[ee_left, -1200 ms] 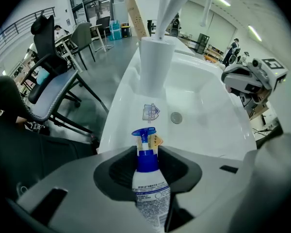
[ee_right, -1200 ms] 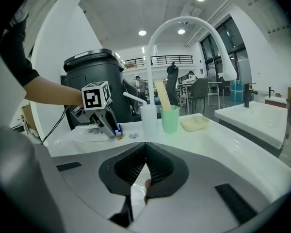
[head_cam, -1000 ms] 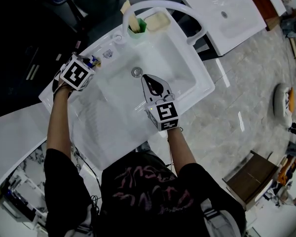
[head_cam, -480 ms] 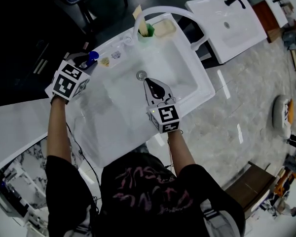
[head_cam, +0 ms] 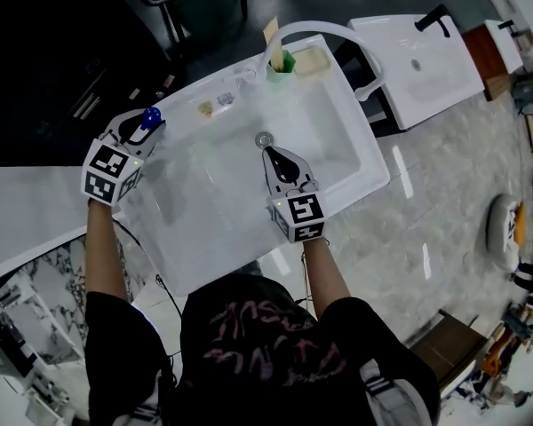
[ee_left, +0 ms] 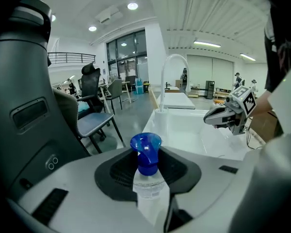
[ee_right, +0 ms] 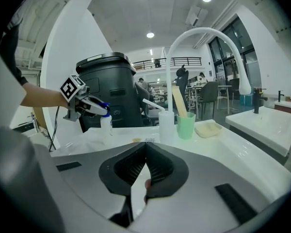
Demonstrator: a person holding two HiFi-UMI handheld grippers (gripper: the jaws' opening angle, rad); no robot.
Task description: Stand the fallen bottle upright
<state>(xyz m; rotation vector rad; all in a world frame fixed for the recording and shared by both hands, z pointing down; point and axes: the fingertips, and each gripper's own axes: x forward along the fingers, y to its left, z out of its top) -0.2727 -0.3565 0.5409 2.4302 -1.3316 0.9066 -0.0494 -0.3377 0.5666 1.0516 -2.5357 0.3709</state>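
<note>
A clear bottle with a blue cap (ee_left: 146, 149) sits between the pads of my left gripper (head_cam: 142, 124), which is shut on its neck. In the head view the blue cap (head_cam: 149, 115) shows at the sink's far left corner. In the right gripper view the bottle (ee_right: 105, 124) hangs roughly upright under that gripper, its base close to the white rim; I cannot tell if it touches. My right gripper (head_cam: 282, 160) hovers over the sink basin (head_cam: 220, 162), shut, with nothing in it.
A white arched faucet (head_cam: 324, 30) stands at the sink's far end, with a green cup (ee_right: 185, 125), a white pump dispenser (ee_right: 166, 124) and a soap dish (ee_right: 207, 128) beside it. The drain (head_cam: 265, 138) lies just ahead of the right gripper. Dark bins stand left of the sink.
The left gripper has risen and tipped its nose upward, bringing the bottle from lying low to nearly upright. The right gripper has shifted only slightly over the basin.
</note>
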